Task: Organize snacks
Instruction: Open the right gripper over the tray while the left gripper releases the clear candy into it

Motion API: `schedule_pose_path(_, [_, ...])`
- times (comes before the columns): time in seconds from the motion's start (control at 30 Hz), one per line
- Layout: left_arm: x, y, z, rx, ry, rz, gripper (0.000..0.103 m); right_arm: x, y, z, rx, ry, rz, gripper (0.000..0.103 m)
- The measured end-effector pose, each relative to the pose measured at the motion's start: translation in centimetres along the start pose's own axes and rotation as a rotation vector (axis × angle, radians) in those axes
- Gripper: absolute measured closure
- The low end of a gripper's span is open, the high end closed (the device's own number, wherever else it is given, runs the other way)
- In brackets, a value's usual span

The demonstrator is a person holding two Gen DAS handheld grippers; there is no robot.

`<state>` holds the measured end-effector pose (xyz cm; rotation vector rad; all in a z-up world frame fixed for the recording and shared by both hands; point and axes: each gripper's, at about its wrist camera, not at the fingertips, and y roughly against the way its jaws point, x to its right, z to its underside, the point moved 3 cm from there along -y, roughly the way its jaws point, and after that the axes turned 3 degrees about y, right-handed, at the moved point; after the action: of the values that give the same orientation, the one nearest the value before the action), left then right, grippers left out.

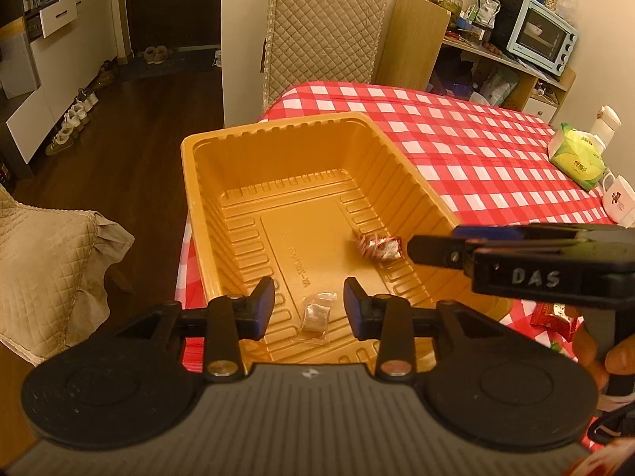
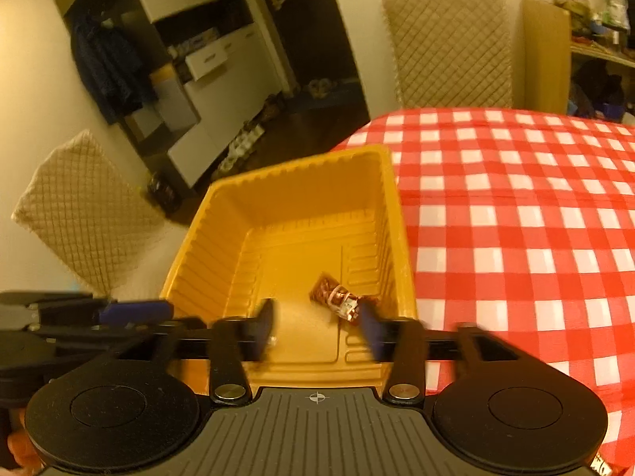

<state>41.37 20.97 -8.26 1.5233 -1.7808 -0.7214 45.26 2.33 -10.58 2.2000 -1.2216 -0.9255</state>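
Both tools hang apart and empty over the gold tray (image 1: 206,214) at frame centre, left tool (image 1: 308,303) above a clear-wrapped candy (image 1: 315,317), right tool (image 2: 315,323) beside a red-wrapped candy (image 2: 337,297); the tray overhangs the tabletop (image 1: 456,146) edge, so a nudge could tip it.

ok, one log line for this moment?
left tongs: open, over clear-wrapped snack | right tongs: open, over red-wrapped snack | both snacks in gold tray

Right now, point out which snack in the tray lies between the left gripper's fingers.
The clear-wrapped candy; the red foil-wrapped one lies farther along the gold tray.
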Motion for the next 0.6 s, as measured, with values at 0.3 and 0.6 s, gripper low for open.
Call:
schedule_pose_path(0.3, [1.2, 2.1, 0.2, 0.032, -0.021, -0.016, 0.057, 1.0, 3.6, 0.1, 0.069, -0.043, -0.001, 0.037])
schedule_pose_path(0.6, [3.8, 5.5, 1.6, 0.067, -0.036, -0.047, 0.051, 2.2, 9.6, 2.0, 0.129, -0.077, -0.005, 0.032])
